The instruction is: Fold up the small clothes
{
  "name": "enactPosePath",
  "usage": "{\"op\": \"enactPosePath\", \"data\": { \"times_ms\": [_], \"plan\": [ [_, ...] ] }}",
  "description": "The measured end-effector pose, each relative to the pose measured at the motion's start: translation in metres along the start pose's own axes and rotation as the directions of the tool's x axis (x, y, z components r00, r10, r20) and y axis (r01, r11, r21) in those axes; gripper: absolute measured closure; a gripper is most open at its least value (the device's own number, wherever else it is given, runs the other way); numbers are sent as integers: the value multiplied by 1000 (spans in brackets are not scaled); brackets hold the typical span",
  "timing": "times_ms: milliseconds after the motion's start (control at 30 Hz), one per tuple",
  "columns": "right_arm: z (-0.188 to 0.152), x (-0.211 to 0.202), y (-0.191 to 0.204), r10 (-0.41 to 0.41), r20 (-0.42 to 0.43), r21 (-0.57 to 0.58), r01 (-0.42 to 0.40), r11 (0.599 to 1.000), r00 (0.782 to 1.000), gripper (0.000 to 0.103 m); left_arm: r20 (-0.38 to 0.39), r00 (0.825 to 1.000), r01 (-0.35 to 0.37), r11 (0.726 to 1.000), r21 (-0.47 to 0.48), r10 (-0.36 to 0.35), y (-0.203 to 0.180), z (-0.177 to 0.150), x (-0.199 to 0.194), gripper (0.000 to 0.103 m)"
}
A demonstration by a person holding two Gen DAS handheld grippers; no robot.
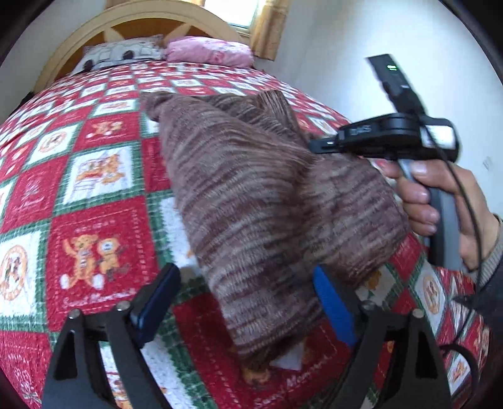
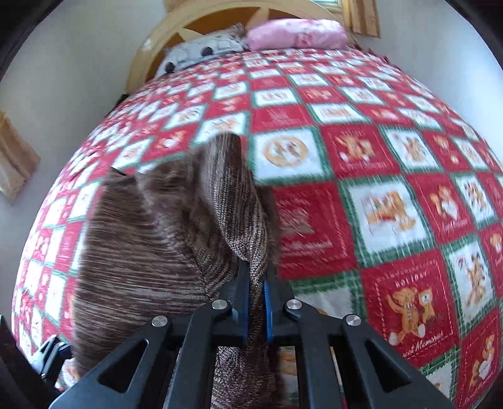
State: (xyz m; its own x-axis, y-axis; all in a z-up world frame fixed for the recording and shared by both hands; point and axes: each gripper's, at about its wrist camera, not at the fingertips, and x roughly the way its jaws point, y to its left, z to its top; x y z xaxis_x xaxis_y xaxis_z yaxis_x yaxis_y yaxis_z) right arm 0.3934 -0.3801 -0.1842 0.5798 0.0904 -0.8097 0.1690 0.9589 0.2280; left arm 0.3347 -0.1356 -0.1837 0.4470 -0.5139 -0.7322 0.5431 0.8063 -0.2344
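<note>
A brown striped knit garment [image 1: 251, 201] lies partly lifted over the red, white and green quilt [image 1: 94, 176]. My left gripper [image 1: 245, 299] is open, its blue pads on either side of the garment's near end. My right gripper [image 2: 256, 283] is shut on an edge of the same garment [image 2: 151, 232], and holds it up off the quilt [image 2: 377, 176]. In the left wrist view the right gripper's black body [image 1: 386, 135] and the hand holding it show at the right, above the garment.
A pink pillow [image 1: 207, 50] and a white patterned pillow [image 1: 122, 53] lie at the bed's head by a wooden headboard [image 1: 151, 19]. White walls stand on both sides. A yellow curtain [image 1: 270, 25] hangs at the back right.
</note>
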Motion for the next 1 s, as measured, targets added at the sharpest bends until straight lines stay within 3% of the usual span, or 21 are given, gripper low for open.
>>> {"op": "enactPosePath", "data": {
  "times_ms": [133,300,400,433,500,533,567,733,800,867,1000],
  "plan": [
    [-12,-32,-8,68,55,31,-70,997,996,54,3,1000,8,1000,19,-8,-5,-3,-4,13],
    [-50,-78,-5,134,112,-20,-133,991,985,54,151,989,14,998,-66,-4,7,-1,-45,13],
    [-75,-81,-3,174,48,-35,-172,984,984,54,184,978,-93,995,-37,98,8,23,-54,12],
    [-83,-78,-1,173,19,-42,-172,984,985,55,186,976,-114,993,-26,117,9,32,-52,12],
    [-94,-72,3,156,1,-71,-156,985,988,69,193,966,-173,985,-20,173,16,53,-43,12],
    [-97,-71,3,139,5,-78,-139,987,990,91,187,962,-197,980,-24,198,19,62,-35,12],
    [-98,-71,1,132,9,-71,-131,989,991,99,179,959,-220,975,-22,220,22,70,-28,12],
    [-107,-76,-16,177,-38,7,-177,984,983,100,73,912,-404,915,-9,404,37,76,17,9],
    [-116,-70,-20,165,-61,2,-165,986,984,100,45,923,-378,923,-69,381,50,59,23,0],
    [-119,-67,-22,173,-60,5,-173,985,983,100,52,944,-316,941,-124,325,62,49,18,0],
    [-113,-69,-11,128,-74,-60,-132,989,989,100,50,944,-318,938,-140,328,62,43,11,0]
  ]
}}
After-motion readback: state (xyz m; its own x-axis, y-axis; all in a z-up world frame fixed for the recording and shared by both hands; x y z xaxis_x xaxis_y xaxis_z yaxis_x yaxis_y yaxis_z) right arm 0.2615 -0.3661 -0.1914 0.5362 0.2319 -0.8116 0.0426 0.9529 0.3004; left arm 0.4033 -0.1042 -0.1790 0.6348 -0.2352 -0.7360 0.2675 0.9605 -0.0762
